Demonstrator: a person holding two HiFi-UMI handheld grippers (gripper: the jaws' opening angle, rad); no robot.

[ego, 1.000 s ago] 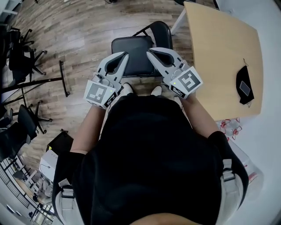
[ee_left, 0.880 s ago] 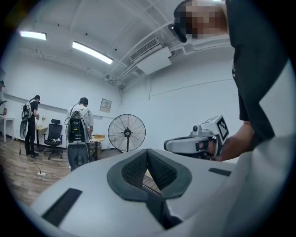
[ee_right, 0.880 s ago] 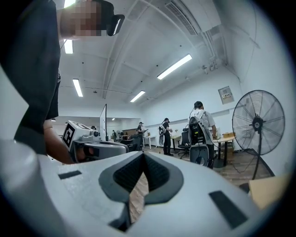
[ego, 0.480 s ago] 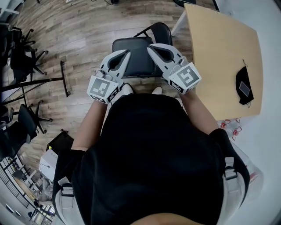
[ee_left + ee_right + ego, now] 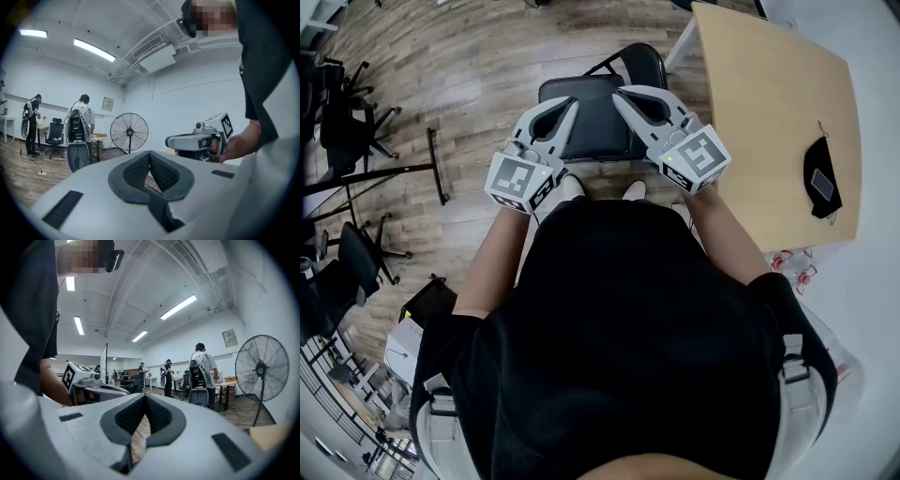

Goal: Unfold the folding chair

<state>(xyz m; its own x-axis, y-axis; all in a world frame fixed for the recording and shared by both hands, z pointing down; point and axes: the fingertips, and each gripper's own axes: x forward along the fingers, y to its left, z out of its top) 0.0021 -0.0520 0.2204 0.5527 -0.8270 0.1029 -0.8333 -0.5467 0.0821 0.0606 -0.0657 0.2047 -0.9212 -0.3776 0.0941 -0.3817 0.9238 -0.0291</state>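
Both pairs of jaws are clenched, tip to tip, on nothing. The left gripper [image 5: 572, 101] and right gripper [image 5: 617, 92] hover side by side above the folding chair [image 5: 595, 131], its black seat just under their tips. A wooden table [image 5: 769, 103] stands right of the right jaws. A standing fan [image 5: 129, 132] is well beyond the left jaws.

bright even light from ceiling strip lights [image 5: 93, 50], sharp focus, strong fisheye bending, dark vignetted corners

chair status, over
Left gripper shut, empty. Right gripper shut, empty. Folding chair seat down, looks unfolded. Table close beside it.
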